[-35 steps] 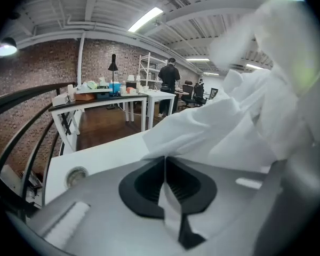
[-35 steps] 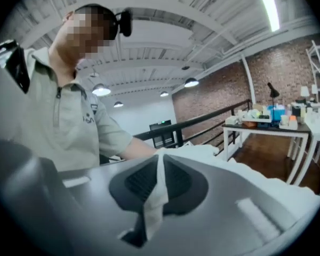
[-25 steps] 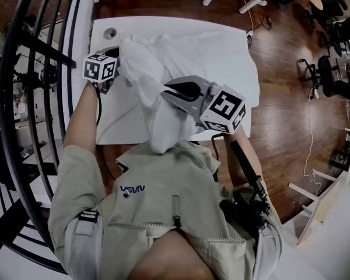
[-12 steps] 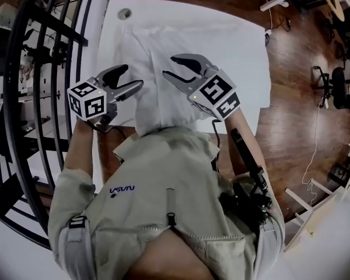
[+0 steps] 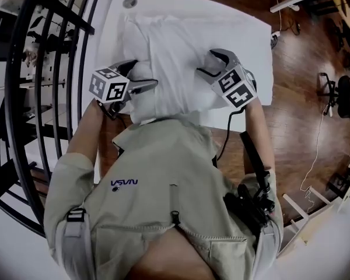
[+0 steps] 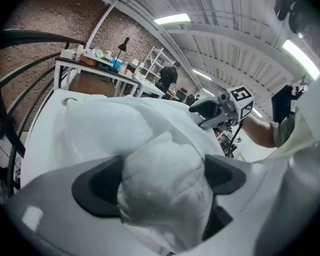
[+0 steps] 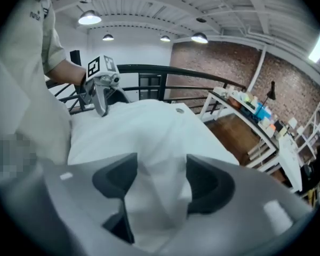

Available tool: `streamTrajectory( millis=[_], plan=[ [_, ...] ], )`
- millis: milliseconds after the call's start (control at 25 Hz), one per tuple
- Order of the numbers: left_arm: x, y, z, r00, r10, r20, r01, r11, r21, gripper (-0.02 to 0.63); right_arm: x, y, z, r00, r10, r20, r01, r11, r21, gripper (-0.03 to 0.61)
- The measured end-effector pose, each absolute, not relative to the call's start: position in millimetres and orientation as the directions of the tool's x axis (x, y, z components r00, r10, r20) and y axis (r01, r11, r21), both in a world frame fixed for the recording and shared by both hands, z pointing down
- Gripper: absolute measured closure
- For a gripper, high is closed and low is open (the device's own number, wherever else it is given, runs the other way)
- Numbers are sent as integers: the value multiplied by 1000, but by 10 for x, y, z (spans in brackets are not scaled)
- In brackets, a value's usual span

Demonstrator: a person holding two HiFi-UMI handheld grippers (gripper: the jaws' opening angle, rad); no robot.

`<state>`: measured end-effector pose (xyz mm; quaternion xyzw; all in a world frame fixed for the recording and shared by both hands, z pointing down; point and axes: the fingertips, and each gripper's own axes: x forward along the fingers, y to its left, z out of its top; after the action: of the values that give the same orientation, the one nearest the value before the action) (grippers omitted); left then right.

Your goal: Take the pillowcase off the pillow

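White cloth, near end: the pillow (image 5: 175,57) lies lengthwise on the table (image 5: 254,39). Its near end is bunched at the table's near edge, just in front of the person's jacket (image 5: 163,179). Pillowcase and filling are both white, so I cannot tell where one ends.
Left gripper (image 5: 141,74): sits at the pillow's near left corner. Its jaws have just been opening and stand wide apart. A rounded lump of pillow sits between the pads (image 6: 98,185) but is not clamped.
Right gripper (image 5: 210,63): sits on the pillow's right side, slightly farther off. Its jaws have also just been opening and are wide. A loose fold of cloth stands between them, unheld.
Far end: the pillow reaches towards a round hole (image 5: 130,2) in the table.
Beyond: a black railing (image 5: 41,69) runs along the left.
Step in hand, as judged: taking a fresh hold, with the case apparently not yet off.
Recommended method: one gripper should pinch cloth only, at the case's open edge. The other should clamp the bulk of the filling through the cloth. Pull the two apart along the pillow's length, keeping it on the table.
Risk: gripping cloth and filling together drags the whole pillow.
Markings: a short dark logo (image 5: 123,183) on the jacket is too small to read surely. The gripper cubes bear only square black-and-white patterns.
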<state>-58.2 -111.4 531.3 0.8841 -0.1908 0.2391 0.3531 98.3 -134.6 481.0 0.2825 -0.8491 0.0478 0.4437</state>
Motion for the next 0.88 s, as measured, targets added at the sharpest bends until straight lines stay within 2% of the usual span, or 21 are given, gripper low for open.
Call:
streamTrajectory(
  millis=[120, 200, 280, 320, 400, 560, 680, 880],
  plan=[
    [-528, -1132, 5398, 798, -163, 580, -507, -701, 502, 245, 966, -1367, 4922, -425, -420, 802, -513, 841, 169, 292],
    [-523, -1143, 5345, 812, -172, 558, -491, -716, 495, 351, 965, -1374, 4932, -412, -414, 812, -509, 843, 172, 363],
    [-552, -1148, 5243, 832, -187, 522, -475, -726, 497, 432, 1001, -1399, 4893, -394, -435, 810, -518, 833, 195, 503],
    [-574, -1141, 5192, 841, -192, 505, -467, -731, 498, 459, 1024, -1409, 4867, -387, -446, 807, -522, 827, 207, 548],
    [-611, -1109, 5110, 854, -193, 483, -448, -744, 495, 498, 1052, -1405, 4839, -385, -454, 804, -526, 823, 213, 563],
    [-661, -1058, 5005, 869, -176, 462, -412, -774, 481, 540, 1052, -1402, 4786, -410, -464, 785, -561, 807, 184, 566],
    [-647, -1039, 4990, 882, -156, 446, -387, -779, 494, 535, 1083, -1422, 4716, -428, -471, 771, -586, 794, 160, 566],
    [-652, -1046, 5011, 899, -146, 413, -369, -761, 533, 448, 1186, -1448, 4716, -428, -479, 766, -633, 764, 125, 568]
  ],
)
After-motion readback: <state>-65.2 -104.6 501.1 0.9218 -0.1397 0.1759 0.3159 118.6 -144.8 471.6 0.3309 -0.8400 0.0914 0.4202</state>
